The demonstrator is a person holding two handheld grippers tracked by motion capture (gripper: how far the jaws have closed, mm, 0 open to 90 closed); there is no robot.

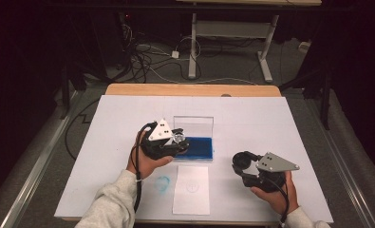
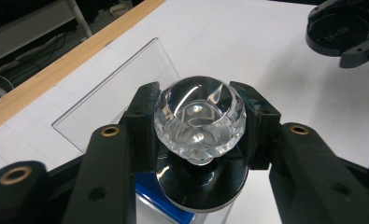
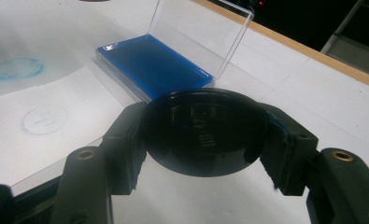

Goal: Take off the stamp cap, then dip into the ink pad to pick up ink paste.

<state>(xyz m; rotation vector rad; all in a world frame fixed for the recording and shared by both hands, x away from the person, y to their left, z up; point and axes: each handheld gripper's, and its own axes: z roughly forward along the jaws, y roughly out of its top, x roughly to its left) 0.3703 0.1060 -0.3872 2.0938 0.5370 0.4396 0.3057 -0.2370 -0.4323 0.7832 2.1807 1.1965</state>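
White paper covered my table (image 1: 270,118), dark room behind. My left gripper (image 1: 178,141) pinched the crystal-knob stamp (image 2: 198,119) over the blue ink pad (image 3: 152,65) in its open clear case (image 1: 193,124), mid-table. My right gripper (image 1: 244,164) clamped the black round cap (image 3: 205,133), well right. I figured: press flat, ink evenly, then hit the paper slip (image 1: 191,189).

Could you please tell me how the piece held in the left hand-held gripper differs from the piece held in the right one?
The clear faceted knob in the left hand-held gripper is see-through and glinting; the black round cap in the right hand-held gripper is opaque and dark. The knob is bulbous with cut facets, the cap flat and smooth. The knob is over the blue ink pad; the cap is off to its right. Both are round and clamped between the jaws.
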